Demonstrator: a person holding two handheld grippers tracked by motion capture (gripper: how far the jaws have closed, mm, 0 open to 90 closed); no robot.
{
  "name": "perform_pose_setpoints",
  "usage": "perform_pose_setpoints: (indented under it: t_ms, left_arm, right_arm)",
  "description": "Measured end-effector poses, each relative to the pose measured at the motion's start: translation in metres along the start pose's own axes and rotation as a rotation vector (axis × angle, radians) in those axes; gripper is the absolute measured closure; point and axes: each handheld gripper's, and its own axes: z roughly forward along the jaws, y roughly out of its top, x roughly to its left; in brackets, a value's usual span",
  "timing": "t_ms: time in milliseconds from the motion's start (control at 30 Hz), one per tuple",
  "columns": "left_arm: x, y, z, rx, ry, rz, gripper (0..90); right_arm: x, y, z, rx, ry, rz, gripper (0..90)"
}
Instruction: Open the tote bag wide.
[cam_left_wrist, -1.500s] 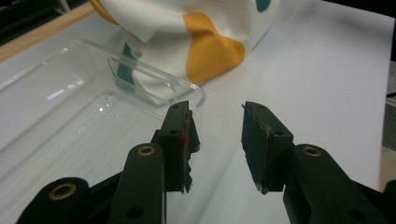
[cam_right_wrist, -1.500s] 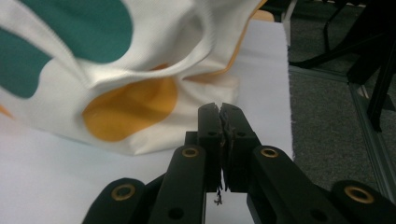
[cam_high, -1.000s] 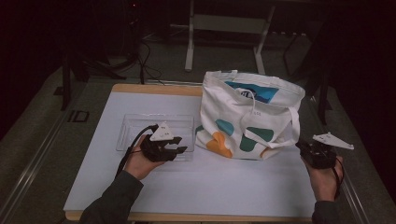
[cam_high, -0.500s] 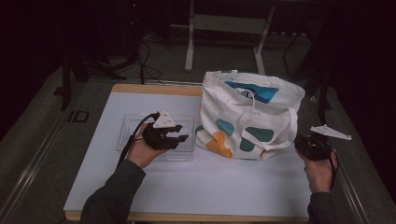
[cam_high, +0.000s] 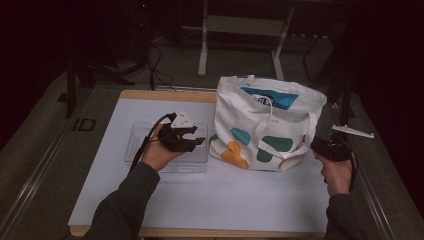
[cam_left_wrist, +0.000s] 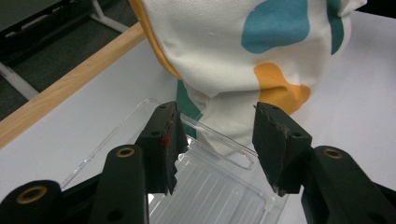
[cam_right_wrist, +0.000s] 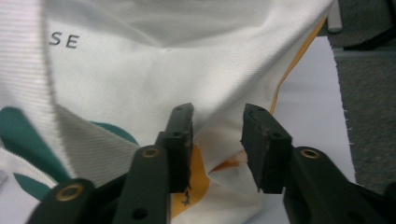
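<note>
A white tote bag (cam_high: 267, 125) with teal and orange shapes stands on the white table mat (cam_high: 225, 195). To its left lies a clear plastic tray (cam_high: 137, 145). My left gripper (cam_high: 199, 141) hovers over the tray, pointing at the bag's lower left corner (cam_left_wrist: 243, 56). In the left gripper view this gripper (cam_left_wrist: 215, 112) is open above the tray (cam_left_wrist: 219, 191); its jaws have just been opening, nothing between them. My right gripper (cam_high: 316, 145) sits at the bag's right side. Facing the cloth (cam_right_wrist: 140, 60), this gripper (cam_right_wrist: 218, 112) is open, having just been opening, with nothing gripped.
The wooden far edge of the table (cam_high: 165, 94) runs behind the tray and bag. Metal stand legs (cam_high: 202, 45) and cables lie on the dark floor beyond. A metal rail (cam_high: 35, 175) runs along the left side of the table.
My left hand has moved up the table and a little right, toward the bag. My right hand has moved up and left, closer to the bag's right side.
</note>
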Motion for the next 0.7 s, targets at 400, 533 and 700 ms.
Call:
perform_pose_setpoints:
  t_ms: [400, 533, 700]
  left_arm:
    - [0.010, 0.013, 0.013, 0.018, 0.016, -0.012, 48.9]
    - [0.014, 0.018, 0.017, 0.020, 0.026, -0.014, 48.8]
    - [0.021, 0.025, 0.025, 0.031, 0.033, -0.019, 49.4]
  right_arm:
    - [-0.013, 0.010, 0.005, 0.019, 0.070, 0.097, 52.9]
    - [-0.014, 0.014, 0.007, 0.040, 0.042, 0.083, 49.3]
    - [-0.012, 0.017, 0.013, 0.084, 0.067, 0.075, 55.7]
